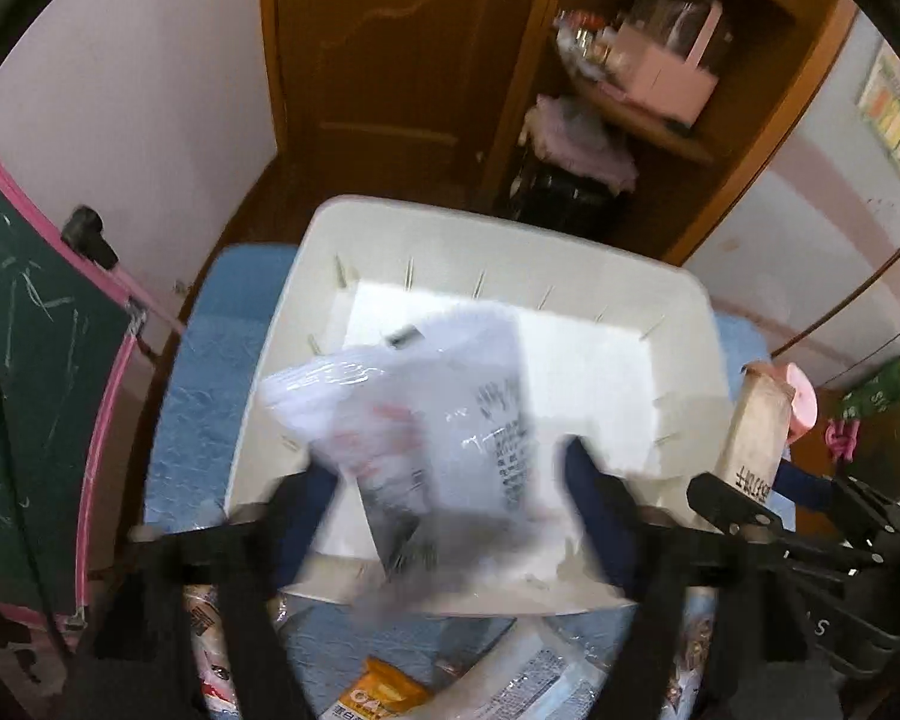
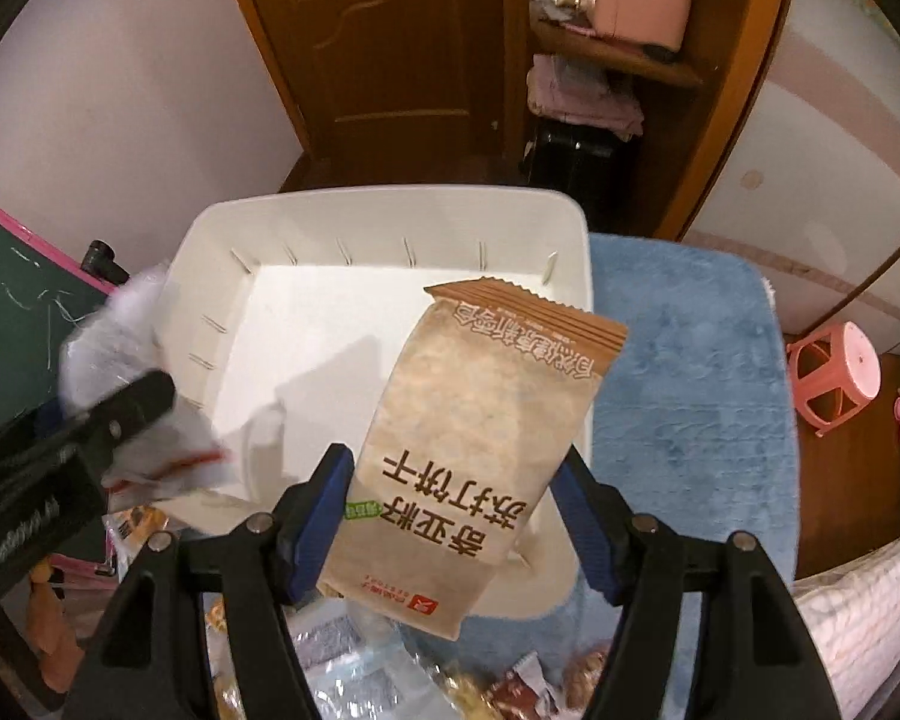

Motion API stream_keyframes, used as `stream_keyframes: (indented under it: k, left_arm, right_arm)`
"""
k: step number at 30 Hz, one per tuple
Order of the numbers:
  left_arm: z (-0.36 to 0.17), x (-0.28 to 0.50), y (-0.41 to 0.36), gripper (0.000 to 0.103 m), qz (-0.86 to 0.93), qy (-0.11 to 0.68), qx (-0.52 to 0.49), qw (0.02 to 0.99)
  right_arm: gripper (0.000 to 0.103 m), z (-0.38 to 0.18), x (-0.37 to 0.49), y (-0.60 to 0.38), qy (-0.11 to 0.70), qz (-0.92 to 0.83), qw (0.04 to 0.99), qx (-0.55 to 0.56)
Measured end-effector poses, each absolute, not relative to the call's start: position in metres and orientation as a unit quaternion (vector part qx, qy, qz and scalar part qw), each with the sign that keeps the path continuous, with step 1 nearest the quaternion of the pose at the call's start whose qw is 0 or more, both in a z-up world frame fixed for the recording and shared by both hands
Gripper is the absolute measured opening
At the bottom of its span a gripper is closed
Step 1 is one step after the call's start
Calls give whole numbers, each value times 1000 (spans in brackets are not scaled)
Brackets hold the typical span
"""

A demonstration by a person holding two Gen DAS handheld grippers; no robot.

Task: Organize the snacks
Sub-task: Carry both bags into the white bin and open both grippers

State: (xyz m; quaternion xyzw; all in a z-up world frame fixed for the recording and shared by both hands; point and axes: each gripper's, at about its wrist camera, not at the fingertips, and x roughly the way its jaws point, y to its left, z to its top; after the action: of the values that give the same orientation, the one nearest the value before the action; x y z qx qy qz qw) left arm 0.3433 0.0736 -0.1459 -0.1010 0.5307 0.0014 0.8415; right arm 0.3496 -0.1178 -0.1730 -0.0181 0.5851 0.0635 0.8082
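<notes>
Snacks were going into the white bin, which sat on a blue mat and showed a bare floor inside. The left hand-held gripper stood wide above the bin's near edge, its pads clear of a clear plastic packet that showed blurred between the jaws and over the bin, apparently dropping free. The right hand-held gripper gripped the lower end of a tan cracker packet, which tilted up over the bin's right side. More loose snack packets lay on the mat just in front of the bin, under both grippers.

The step in hand looked like the drop-off: one packet let go, the other yet to be released. The next move likely called for the right jaws to spread so the cracker packet fell inside the rim, not onto the mat beside it. Both grippers would then need to return to the pile for more.
</notes>
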Motion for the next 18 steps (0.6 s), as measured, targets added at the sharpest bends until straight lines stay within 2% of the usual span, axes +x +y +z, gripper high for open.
stream_keyframes:
  k: [3, 8, 18]
  left_arm:
    - [-155, 345, 77, 102, -3, 533, -109, 839]
    - [-156, 345, 83, 102, 25, 530, -113, 840]
    - [-121, 312, 79, 102, 37, 499, -92, 861]
  right_arm:
    - [69, -187, 357, -119, 602, 58, 796, 2]
    - [70, -192, 356, -122, 608, 62, 792, 21]
    - [70, -172, 333, -127, 591, 82, 802, 30]
